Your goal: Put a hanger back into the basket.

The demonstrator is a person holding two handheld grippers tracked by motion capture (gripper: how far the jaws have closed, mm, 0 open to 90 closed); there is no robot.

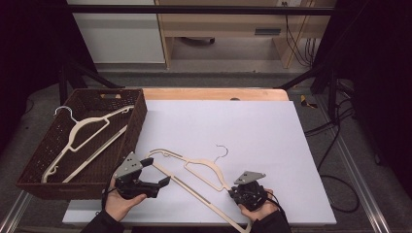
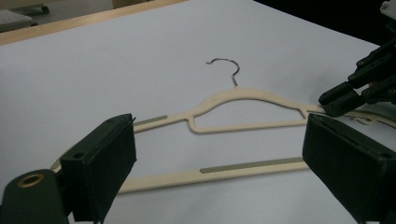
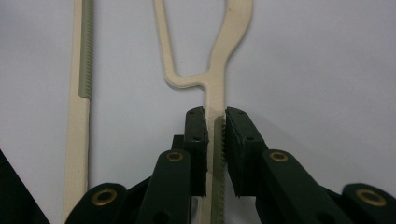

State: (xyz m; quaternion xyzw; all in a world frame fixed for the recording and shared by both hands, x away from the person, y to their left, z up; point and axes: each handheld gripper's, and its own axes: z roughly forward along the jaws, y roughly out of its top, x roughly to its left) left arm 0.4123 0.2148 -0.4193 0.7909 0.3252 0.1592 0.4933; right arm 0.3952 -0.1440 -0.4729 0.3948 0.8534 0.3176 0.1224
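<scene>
A cream hanger (image 1: 212,162) with a metal hook lies flat on the white board (image 1: 252,121), near its front edge. My right gripper (image 1: 232,191) is shut on one shoulder arm of the hanger (image 3: 217,70), the pads pressing its ridged strip from both sides (image 3: 215,122). My left gripper (image 1: 158,171) is held wide open at the hanger's other end, low over the board. In the left gripper view the hanger (image 2: 243,93) lies ahead, its lower bar running between the spread jaws (image 2: 219,158). The right gripper (image 2: 327,100) shows at the far right there.
A dark woven basket (image 1: 141,116) stands at the left edge of the board with a second cream hanger (image 1: 82,131) lying inside. A wooden table edge (image 1: 214,93) shows behind the board. Cables hang off the right side.
</scene>
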